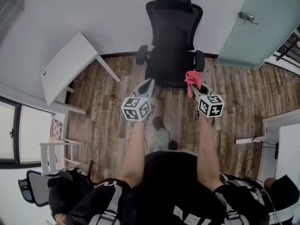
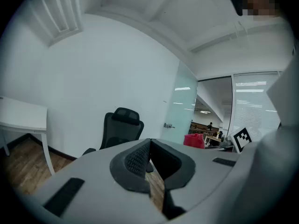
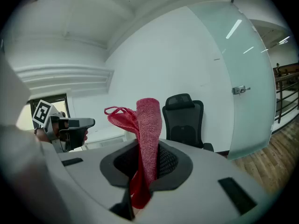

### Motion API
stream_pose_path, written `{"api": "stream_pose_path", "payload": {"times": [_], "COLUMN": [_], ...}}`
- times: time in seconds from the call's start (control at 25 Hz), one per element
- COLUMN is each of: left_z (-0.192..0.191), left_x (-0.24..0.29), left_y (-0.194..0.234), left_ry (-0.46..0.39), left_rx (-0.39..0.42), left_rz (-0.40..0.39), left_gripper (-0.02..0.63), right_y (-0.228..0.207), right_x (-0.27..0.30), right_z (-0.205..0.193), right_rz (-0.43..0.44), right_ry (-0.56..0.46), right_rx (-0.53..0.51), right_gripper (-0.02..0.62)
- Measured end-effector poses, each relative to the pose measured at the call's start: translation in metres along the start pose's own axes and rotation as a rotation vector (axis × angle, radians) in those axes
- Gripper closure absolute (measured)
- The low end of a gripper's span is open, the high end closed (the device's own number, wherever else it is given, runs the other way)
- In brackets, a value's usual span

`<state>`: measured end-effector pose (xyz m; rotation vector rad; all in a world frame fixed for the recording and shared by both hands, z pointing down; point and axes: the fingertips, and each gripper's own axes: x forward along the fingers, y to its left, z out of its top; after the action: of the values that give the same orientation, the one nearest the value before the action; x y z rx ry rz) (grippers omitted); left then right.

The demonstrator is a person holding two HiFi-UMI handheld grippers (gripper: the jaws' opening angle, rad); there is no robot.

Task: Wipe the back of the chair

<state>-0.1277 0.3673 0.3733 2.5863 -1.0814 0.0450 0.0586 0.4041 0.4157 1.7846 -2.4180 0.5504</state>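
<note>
Fingers of the right gripper (image 3: 147, 158) were clamped on the red cloth (image 3: 148, 125); those of the left gripper (image 2: 149, 155) were closed, empty. The chair (image 1: 172, 36) stood well apart (untouched): flat, overlapping strokes advised.

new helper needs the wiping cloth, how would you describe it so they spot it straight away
Find the black office chair against the white wall; two grippers are held in front of it. The cloth is the pinkish-red rag clamped in the right gripper; the left gripper holds nothing.

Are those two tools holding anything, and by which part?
The right tool pinches a red cloth partway along, ends sticking out above and below. The left tool is shut, empty.
</note>
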Motion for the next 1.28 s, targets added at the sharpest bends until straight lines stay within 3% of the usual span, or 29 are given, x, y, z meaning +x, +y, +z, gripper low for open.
{"api": "stream_pose_path", "payload": {"times": [0.56, 1.28], "left_z": [0.001, 0.016], "left_x": [-0.004, 0.04], "left_y": [0.027, 0.098], "left_ry": [-0.002, 0.011], "left_rx": [-0.026, -0.062], "left_rz": [0.037, 0.102], "left_gripper": [0.583, 0.583], "right_y": [-0.003, -0.029], "right_x": [0.017, 0.101], "right_z": [-0.002, 0.02], "right_rz": [-0.007, -0.015], "right_ry": [-0.006, -0.011], "right_rx": [0.023, 0.038], "right_gripper": [0.528, 0.528]}}
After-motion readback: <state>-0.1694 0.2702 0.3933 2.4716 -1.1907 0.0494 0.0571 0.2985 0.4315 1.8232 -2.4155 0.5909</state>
